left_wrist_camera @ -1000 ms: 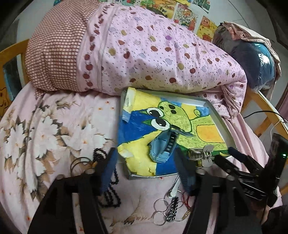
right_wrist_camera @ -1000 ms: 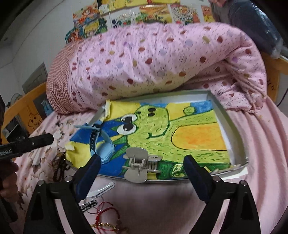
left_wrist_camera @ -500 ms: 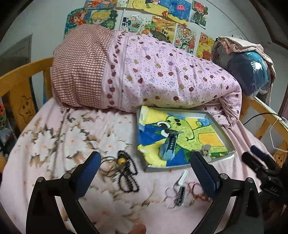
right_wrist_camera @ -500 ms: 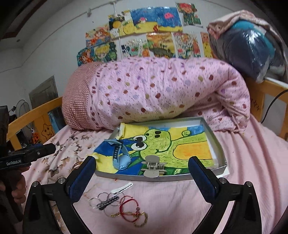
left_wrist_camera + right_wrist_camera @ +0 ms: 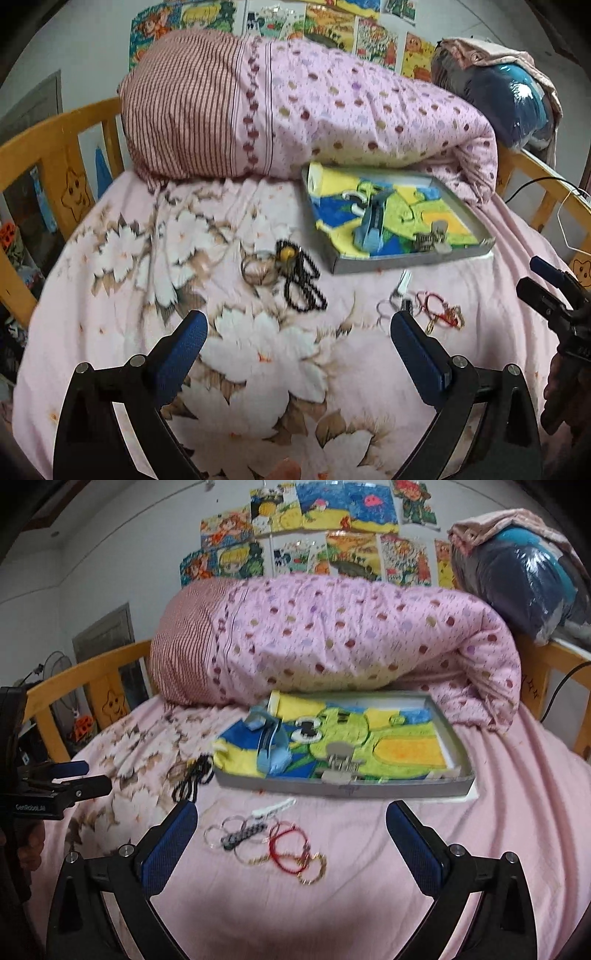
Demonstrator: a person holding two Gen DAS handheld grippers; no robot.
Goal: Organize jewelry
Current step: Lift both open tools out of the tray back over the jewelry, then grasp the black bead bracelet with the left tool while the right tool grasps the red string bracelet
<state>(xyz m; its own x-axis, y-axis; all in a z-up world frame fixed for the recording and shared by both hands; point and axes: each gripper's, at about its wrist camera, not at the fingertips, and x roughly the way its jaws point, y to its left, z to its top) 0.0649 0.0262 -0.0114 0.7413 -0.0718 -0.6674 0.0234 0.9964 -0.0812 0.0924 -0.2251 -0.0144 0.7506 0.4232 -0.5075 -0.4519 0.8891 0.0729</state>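
Observation:
A grey tray (image 5: pixel 406 259) (image 5: pixel 369 788) lined with a green-and-yellow cartoon drawing sits on the bed against the rolled quilt. In it lie a blue watch (image 5: pixel 371 227) (image 5: pixel 269 746) and a grey claw hair clip (image 5: pixel 430 238) (image 5: pixel 340 762). Black beads (image 5: pixel 301 284) (image 5: pixel 194 777) and thin bangles (image 5: pixel 258 269) lie left of the tray. A pile of rings, a white clip and red and gold bracelets (image 5: pixel 432 308) (image 5: pixel 266 840) lies in front of it. My left gripper (image 5: pixel 295 350) and right gripper (image 5: pixel 291 834) are both open and empty, held back from the tray.
A rolled pink dotted quilt (image 5: pixel 332 110) lies behind the tray. A wooden bed rail (image 5: pixel 55 147) runs along the left and right (image 5: pixel 554 664). A bagged blue bundle (image 5: pixel 524 579) sits at the back right. A person's hand (image 5: pixel 565 391) holds the right gripper's handle.
Both grippers have drawn back and up from the tray, so more of the bed shows. The watch and the hair clip stay in the tray.

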